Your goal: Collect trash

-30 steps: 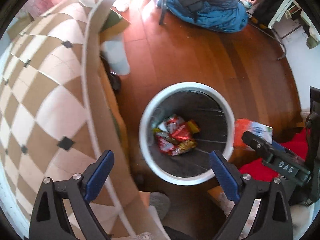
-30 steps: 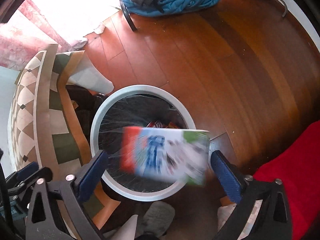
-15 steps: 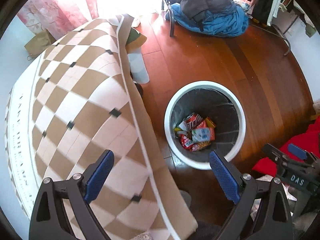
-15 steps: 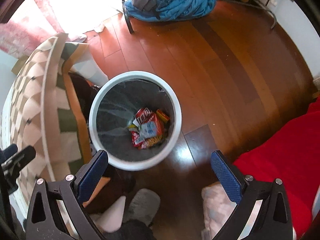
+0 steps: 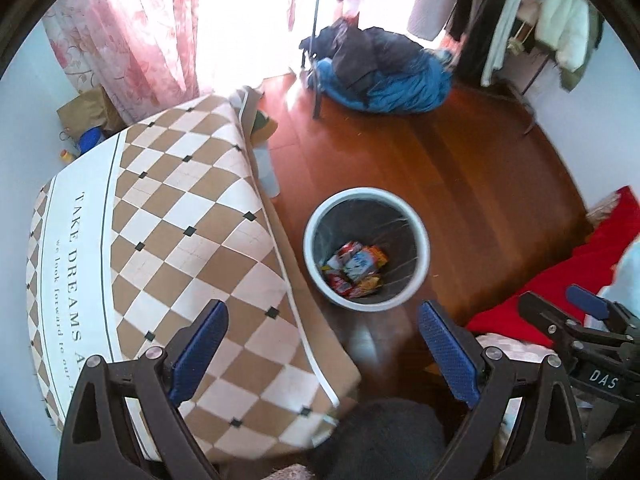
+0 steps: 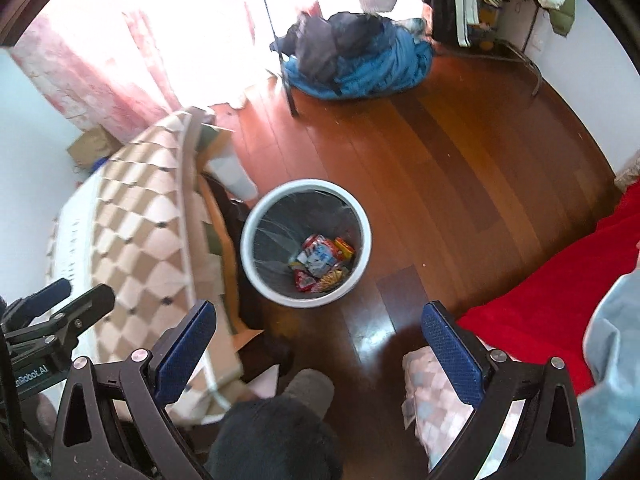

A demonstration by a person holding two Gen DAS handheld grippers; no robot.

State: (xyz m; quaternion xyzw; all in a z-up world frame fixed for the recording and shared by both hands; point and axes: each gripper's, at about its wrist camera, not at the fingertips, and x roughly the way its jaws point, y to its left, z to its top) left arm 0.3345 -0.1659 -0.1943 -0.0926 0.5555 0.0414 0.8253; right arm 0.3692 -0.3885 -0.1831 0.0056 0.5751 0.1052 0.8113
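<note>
Dropped packet (image 6: 318, 258) now lies in bin (image 6: 256, 256); both hand-held grippers (image 5: 322, 340) (image 6: 318, 338) gape empty beside "TAKE DREAMS" cloth (image 5: 80, 240).

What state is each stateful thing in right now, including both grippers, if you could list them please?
Left gripper: open, holding nothing.
Right gripper: open, holding nothing.
Trash bin: upright on the floor, uncovered, lined with a dark bag.
Snack wrappers: lying at the bottom of the bin.
Checkered mat: draped over furniture, one edge hanging beside the bin.
</note>
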